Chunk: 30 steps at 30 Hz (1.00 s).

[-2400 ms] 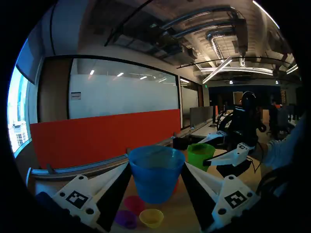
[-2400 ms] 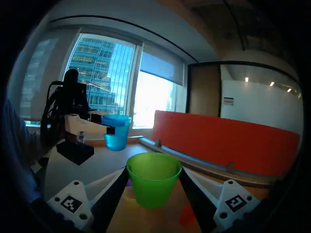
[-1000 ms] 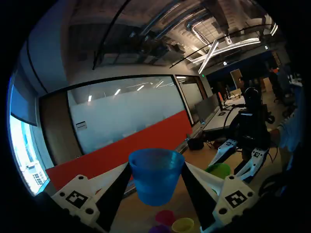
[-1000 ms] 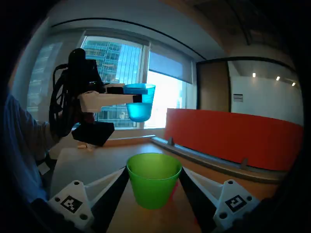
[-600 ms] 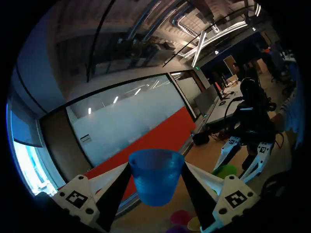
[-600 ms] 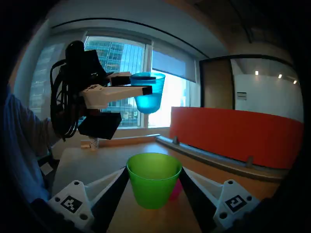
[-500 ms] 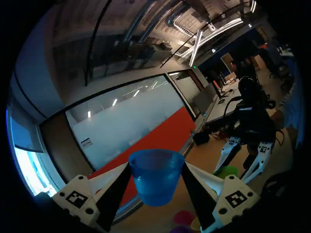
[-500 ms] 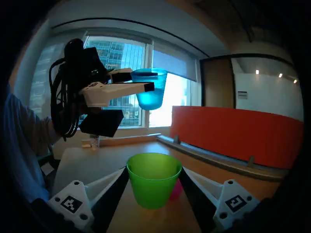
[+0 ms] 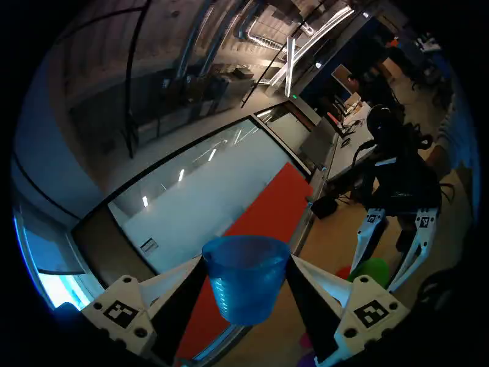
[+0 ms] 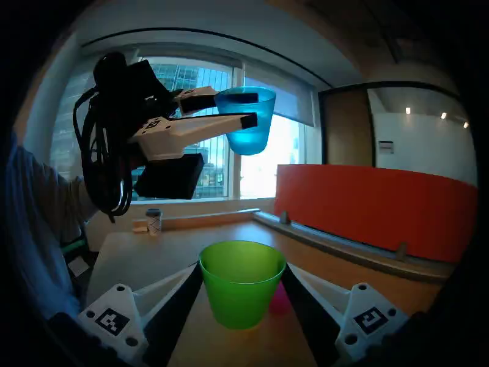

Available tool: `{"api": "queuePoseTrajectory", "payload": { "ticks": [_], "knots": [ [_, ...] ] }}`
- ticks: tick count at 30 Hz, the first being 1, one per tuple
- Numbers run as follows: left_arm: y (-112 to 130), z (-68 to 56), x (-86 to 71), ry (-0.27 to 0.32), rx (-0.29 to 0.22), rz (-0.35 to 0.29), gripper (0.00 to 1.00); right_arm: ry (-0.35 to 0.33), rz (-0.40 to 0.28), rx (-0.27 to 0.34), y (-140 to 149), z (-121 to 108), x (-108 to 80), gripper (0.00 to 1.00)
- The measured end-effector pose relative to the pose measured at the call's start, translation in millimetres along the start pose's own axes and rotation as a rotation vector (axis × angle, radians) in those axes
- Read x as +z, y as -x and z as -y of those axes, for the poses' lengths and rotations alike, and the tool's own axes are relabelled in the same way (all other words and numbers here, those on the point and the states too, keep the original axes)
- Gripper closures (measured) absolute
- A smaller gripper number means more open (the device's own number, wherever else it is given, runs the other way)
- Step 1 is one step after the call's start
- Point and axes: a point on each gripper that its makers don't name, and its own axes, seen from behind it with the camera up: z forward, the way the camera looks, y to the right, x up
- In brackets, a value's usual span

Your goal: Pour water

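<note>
right gripper view shows blue cup high above green cup.

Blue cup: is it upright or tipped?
Nearly upright: in the right gripper view the blue cup has its rim about level, mouth upward.

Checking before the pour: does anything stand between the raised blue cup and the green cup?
Nothing visible does: only open air separates the translucent blue plastic cup from the open-mouthed green plastic cup.
</note>
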Motion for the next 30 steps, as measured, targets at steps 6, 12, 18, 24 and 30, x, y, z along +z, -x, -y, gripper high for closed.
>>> {"api": "queuePoseTrajectory", "payload": {
  "ticks": [6, 12, 18, 24, 30],
  "knots": [
    [-8, 1.0, -0.6, -0.009, 0.069, -0.01, 0.14, -0.009, 0.004, 0.004, 2, 3, 4.7, 0.08],
    [-12, 0.9, 1.0, -0.013, 0.127, -0.011, 0.14, -0.019, 0.009, 0.004, 2, 7, 8.4, 0.08],
    [-14, 1.9, 3.2, -0.014, 0.166, -0.012, 0.14, -0.02, 0.014, 0.002, 3, 8, 9.1, 0.08],
    [-17, 3.0, 4.2, -0.017, 0.204, -0.017, 0.14, -0.019, 0.016, 0.005, 4, 7, 9.4, 0.08],
    [-20, 4.4, 4.0, -0.022, 0.237, -0.02, 0.14, -0.019, 0.016, 0.006, 5, 6, 9.9, 0.08]
  ]
}}
